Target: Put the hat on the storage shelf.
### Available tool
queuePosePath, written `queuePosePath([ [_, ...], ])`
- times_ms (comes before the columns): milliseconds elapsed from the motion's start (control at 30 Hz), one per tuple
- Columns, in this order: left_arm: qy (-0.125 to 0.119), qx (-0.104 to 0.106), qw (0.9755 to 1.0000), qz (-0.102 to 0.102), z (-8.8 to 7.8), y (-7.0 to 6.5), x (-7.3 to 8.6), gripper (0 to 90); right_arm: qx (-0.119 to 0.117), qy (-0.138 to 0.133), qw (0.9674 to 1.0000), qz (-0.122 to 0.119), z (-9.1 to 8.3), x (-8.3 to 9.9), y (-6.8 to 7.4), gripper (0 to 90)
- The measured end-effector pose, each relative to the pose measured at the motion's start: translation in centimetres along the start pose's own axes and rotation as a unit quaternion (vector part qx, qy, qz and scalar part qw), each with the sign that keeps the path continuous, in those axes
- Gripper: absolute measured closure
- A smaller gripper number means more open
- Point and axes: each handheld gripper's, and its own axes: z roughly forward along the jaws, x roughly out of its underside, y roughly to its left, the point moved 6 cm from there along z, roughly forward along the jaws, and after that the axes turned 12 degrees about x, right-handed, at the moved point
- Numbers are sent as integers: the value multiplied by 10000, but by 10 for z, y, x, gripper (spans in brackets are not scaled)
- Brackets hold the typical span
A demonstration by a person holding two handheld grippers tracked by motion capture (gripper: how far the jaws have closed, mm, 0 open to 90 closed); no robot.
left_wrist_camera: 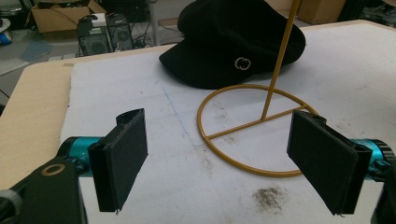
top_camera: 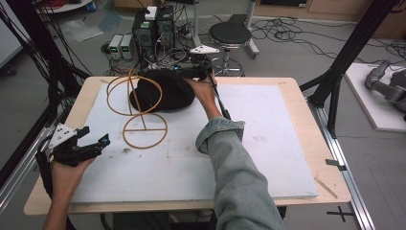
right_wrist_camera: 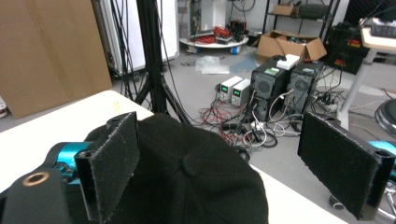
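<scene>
A black cap (top_camera: 163, 90) lies on the white sheet (top_camera: 268, 143) that covers the wooden surface (top_camera: 306, 103), toward the far left part of it. In the left gripper view the cap shows a small round metal emblem (left_wrist_camera: 242, 63) on its side, facing the camera. Just beside the cap stands a gold wire stand (top_camera: 139, 108): a flat ring base with a crossbar rests on the sheet, an upright rod rises from it, and wire hoops at the top sit in front of the cap's left edge in the high view.

The right gripper (top_camera: 203, 72) is held out over the far side of the cap, the person's denim-sleeved arm (top_camera: 234, 172) stretching across the sheet. In the right gripper view its fingers (right_wrist_camera: 112, 168) stand wide apart, one on each side of the cap's crown, with the crown button between them; they hold nothing, and whether the left finger brushes the fabric cannot be told.

The left gripper (top_camera: 91, 142) sits near the left edge of the surface, well apart from the cap and pointing toward the stand's base. Its fingers (left_wrist_camera: 123, 156) are also spread wide and empty, with the ring base and a dark smudge (left_wrist_camera: 268, 196) on the sheet seen between them.
</scene>
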Motion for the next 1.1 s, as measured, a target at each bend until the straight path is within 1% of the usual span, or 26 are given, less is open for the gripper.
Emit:
queuePosePath([
  [67, -7, -3, 10000, -9, -1, 0, 0, 206, -2, 46, 10000, -43, 6, 5, 4, 143],
  [233, -48, -31, 10000, -20, -3, 3, -2, 206, -60, 202, 9997, 81, 19, 17, 11, 147],
  [367, -83, -51, 10000, -17, -6, 5, -3, 206, -89, 386, 9992, 39, 32, 30, 18, 161],
  [400, -97, -56, 9999, -17, -7, 5, -4, 206, -89, 386, 9992, 39, 32, 30, 18, 161],
  [467, -108, -50, 9999, -19, -7, 5, -4, 206, -123, 484, 9987, 73, 37, 36, 20, 161],
  [500, -111, -52, 9999, -17, -7, 5, -4, 206, -103, 608, 9981, 77, 42, 43, 21, 161],
  [533, -102, -45, 9999, -19, -7, 5, -4, 206, -103, 608, 9981, 77, 42, 43, 21, 161],
  [567, -102, -43, 9999, -19, -6, 5, -4, 206, -111, 670, 9977, 81, 45, 48, 22, 175],
  [633, -80, -31, 10000, -17, -6, 5, -3, 206, -126, 677, 9976, 77, 47, 49, 21, 186],
  [667, -89, -40, 9999, -25, -6, 6, -3, 206, -183, 757, 9969, 135, 50, 53, 22, 197],
  [700, -91, -29, 10000, -28, -6, 6, -3, 206, -208, 789, 9966, 144, 51, 55, 22, 199],
  [800, -100, -48, 9999, -41, -7, 7, -3, 206, -233, 854, 9959, 193, 55, 60, 22, 199],
  [833, -114, -60, 9999, -48, -7, 7, -3, 206, -227, 869, 9956, 258, 56, 62, 22, 201],
  [867, -111, -70, 9999, -48, -8, 8, -3, 206, -258, 921, 9948, 357, 58, 66, 23, 224],
  [900, -102, -83, 9999, -61, -8, 8, -3, 206, -258, 921, 9948, 357, 58, 66, 23, 224],
  [933, -92, -79, 9999, -63, -8, 8, -3, 206, -254, 945, 9947, 330, 59, 67, 23, 245],
  [1033, -88, -83, 9999, -64, -7, 8, -3, 207, -278, 1009, 9941, 268, 61, 71, 25, 332],
  [1067, -83, -91, 9999, -59, -7, 8, -2, 206, -315, 1065, 9934, 274, 61, 72, 26, 400],
  [1100, -78, -87, 9999, -60, -7, 8, -2, 206, -315, 1065, 9934, 274, 61, 72, 26, 400],
])
